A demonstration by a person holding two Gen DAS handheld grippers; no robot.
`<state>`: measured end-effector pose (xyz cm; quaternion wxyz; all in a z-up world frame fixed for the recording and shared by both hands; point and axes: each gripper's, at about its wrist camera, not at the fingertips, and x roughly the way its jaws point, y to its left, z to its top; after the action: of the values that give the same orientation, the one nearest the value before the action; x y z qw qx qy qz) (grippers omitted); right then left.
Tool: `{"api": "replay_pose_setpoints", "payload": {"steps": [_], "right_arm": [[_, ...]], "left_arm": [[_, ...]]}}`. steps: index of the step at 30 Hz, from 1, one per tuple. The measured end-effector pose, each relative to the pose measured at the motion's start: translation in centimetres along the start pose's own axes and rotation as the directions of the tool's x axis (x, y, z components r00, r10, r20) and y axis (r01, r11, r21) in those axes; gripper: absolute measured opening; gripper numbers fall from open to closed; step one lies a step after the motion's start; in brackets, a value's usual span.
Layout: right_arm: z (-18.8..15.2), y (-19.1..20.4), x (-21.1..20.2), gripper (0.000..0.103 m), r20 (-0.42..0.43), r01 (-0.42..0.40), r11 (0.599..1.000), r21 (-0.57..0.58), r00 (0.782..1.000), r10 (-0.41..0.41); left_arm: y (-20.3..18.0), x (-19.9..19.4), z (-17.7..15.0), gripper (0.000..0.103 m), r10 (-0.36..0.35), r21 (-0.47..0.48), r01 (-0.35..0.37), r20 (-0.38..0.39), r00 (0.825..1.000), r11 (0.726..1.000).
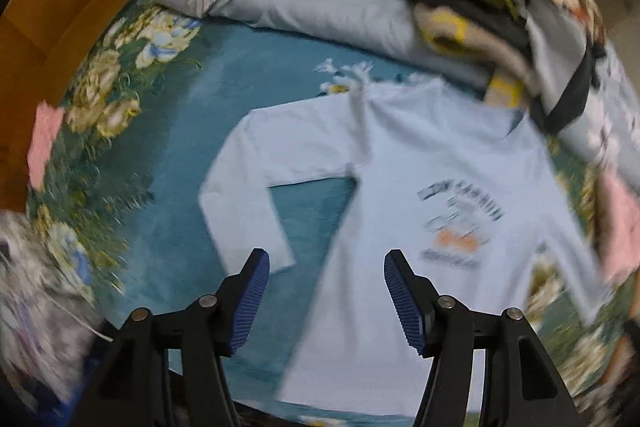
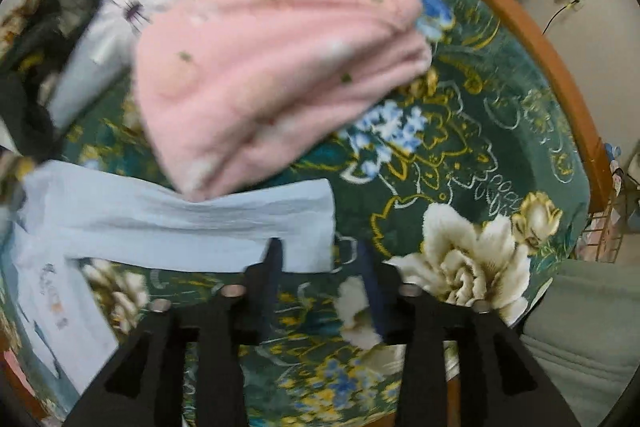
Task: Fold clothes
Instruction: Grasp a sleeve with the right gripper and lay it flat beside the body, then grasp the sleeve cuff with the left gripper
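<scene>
Left wrist view: I am seeing the left hand-held gripper (image 1: 326, 277) hanging released over the light blue long-sleeved shirt (image 1: 420, 187), nothing lying between its pads.
Shirt: lying spread flat, print up, on the floral bedspread (image 1: 120, 131).
Clothes pile (image 1: 500, 7): sitting just beyond the shirt's collar.
Right wrist view: I am watching the right hand-held gripper (image 2: 320, 263) standing released, gripping nothing, above the cuff of the shirt's sleeve (image 2: 192, 223).
Pink sweater (image 2: 272, 63): lying folded, overlapping the sleeve's far edge.

The pale blue shirt (image 1: 400, 155) is smooth, matt cloth. The pink garment (image 2: 276, 67) looks fuzzy and soft. The bedspread (image 2: 460, 131) is printed woven cloth, the bed frame (image 2: 552, 67) glossy wood. The left tool (image 1: 326, 297) has ribbed blue pads (image 1: 402, 301) on matt black plastic.
</scene>
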<state>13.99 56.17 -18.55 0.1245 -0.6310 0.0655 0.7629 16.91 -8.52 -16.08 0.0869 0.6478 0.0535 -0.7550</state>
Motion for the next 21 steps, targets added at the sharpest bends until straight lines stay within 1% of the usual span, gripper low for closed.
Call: {"api": "replay_pose_setpoints", "payload": {"steps": [2, 3, 4, 5, 7, 9, 13, 17, 21], "right_arm": [[-1.5, 2.1, -1.6, 0.05, 0.006, -0.035, 0.999, 0.002, 0.999, 0.035], [-2.5, 3.4, -2.3, 0.05, 0.005, -0.059, 0.998, -0.001, 0.998, 0.059], [-3.6, 4.8, -2.7, 0.056, 0.001, -0.073, 0.997, -0.013, 0.997, 0.073], [-4.7, 6.5, -3.0, 0.065, -0.005, -0.079, 0.996, -0.031, 0.997, 0.078], [-7.4, 10.2, -3.9, 0.066, -0.036, -0.098, 0.993, -0.068, 0.995, 0.096], [-10.0, 13.8, -4.7, 0.066, -0.078, -0.122, 0.988, -0.098, 0.99, 0.115], [-13.7, 19.8, -6.7, 0.066, -0.11, -0.134, 0.972, -0.194, 0.987, 0.114], [-15.0, 22.7, -8.4, 0.066, -0.102, -0.102, 0.961, -0.257, 0.992, 0.078], [-15.9, 24.4, -10.0, 0.066, -0.085, -0.066, 0.955, -0.288, 0.995, 0.043]], "left_arm": [[0.6, 1.6, -0.7, 0.064, 0.03, 0.093, -0.029, -0.014, 0.999, 0.995], [0.9, 2.7, -1.2, 0.064, 0.045, 0.15, -0.041, -0.024, 0.999, 0.988], [1.1, 3.7, -1.6, 0.065, 0.055, 0.202, -0.047, -0.034, 0.998, 0.978], [1.3, 4.8, -2.0, 0.064, 0.064, 0.251, -0.051, -0.043, 0.997, 0.967], [1.6, 7.1, -2.7, 0.065, 0.076, 0.338, -0.051, -0.061, 0.995, 0.94], [1.8, 9.5, -3.3, 0.065, 0.086, 0.419, -0.045, -0.079, 0.993, 0.907], [1.9, 12.8, -3.7, 0.064, 0.079, 0.512, -0.014, -0.105, 0.991, 0.859], [2.3, 15.1, -3.9, 0.064, 0.072, 0.582, 0.008, -0.113, 0.991, 0.813], [3.1, 16.4, -3.5, 0.064, 0.055, 0.598, 0.026, -0.117, 0.992, 0.801]]}}
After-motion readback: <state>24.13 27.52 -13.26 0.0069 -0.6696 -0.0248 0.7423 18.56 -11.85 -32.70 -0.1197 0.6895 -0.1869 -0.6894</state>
